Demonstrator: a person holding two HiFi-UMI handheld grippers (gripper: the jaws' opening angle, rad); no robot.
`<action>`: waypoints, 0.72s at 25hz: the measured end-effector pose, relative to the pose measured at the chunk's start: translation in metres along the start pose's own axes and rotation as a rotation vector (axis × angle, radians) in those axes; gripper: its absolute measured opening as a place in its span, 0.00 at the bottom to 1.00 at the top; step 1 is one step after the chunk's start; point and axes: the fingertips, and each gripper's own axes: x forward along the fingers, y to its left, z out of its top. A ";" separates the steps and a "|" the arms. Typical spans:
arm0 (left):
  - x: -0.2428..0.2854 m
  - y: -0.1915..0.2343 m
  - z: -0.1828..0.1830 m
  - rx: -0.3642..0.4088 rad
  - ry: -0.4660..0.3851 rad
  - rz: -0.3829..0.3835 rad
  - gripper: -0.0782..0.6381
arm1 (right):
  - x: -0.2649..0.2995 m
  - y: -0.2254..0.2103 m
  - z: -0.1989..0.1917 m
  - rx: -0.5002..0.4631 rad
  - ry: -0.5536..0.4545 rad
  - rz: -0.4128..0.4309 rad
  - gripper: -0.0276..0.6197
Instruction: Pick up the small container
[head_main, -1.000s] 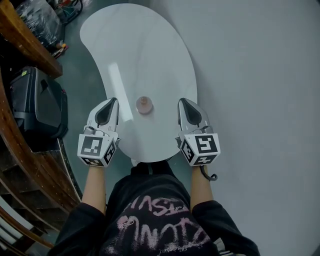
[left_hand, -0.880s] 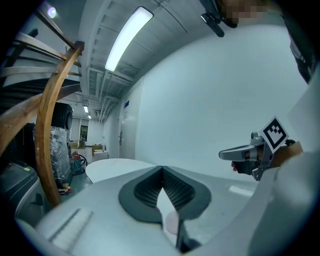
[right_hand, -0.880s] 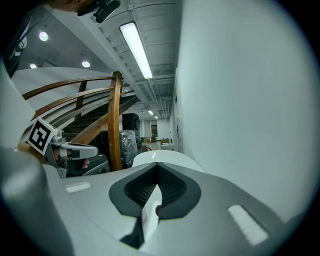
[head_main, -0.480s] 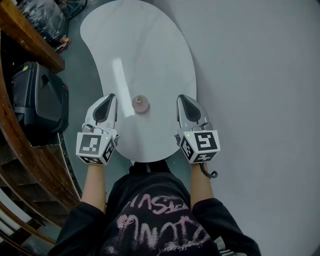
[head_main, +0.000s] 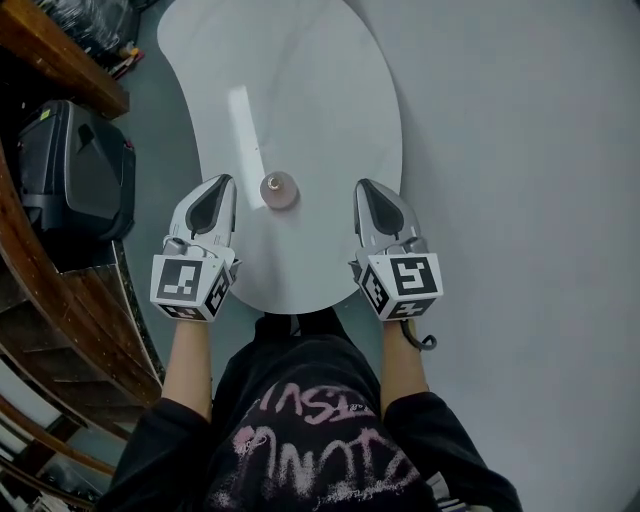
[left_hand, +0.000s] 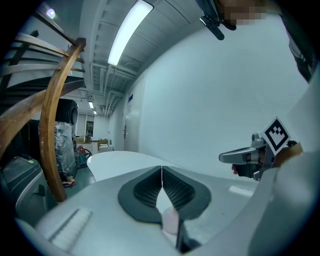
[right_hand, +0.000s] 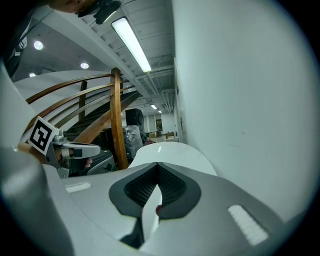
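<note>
Both grippers are closed and empty. In each gripper view the dark ribbed pads meet at the tips, with only a thin slit lower down. A pinkish bit shows in the left slit and a red bit in the right, and I cannot tell what either is.

In the head view the left gripper (head_main: 220, 186) hangs over the left rim of the white surface (head_main: 310, 100) and points away from the person. The right gripper (head_main: 363, 188) hangs over the right rim, parallel to the left. The container (head_main: 279, 189) stands upright on the surface between the two tips, nearer the left one and touching neither.

Beyond the container the surface runs on bare, widening and curving to a rounded far end. Its near edge curves just in front of the person's body.

Left of the surface a strip of floor (head_main: 165, 130) separates it from a black case (head_main: 75, 175) and a curved wooden rail (head_main: 60, 60). On the right, the right gripper view shows a plain pale wall (right_hand: 240, 100) running close along the surface edge.
</note>
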 end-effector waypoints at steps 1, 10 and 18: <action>0.001 0.000 -0.004 -0.003 0.006 0.001 0.12 | 0.002 0.001 -0.004 0.002 0.007 0.005 0.08; 0.011 -0.002 -0.032 -0.032 0.051 0.004 0.12 | 0.015 0.001 -0.029 0.018 0.056 0.031 0.08; 0.017 -0.005 -0.056 -0.053 0.090 0.002 0.12 | 0.025 0.002 -0.051 0.035 0.099 0.049 0.08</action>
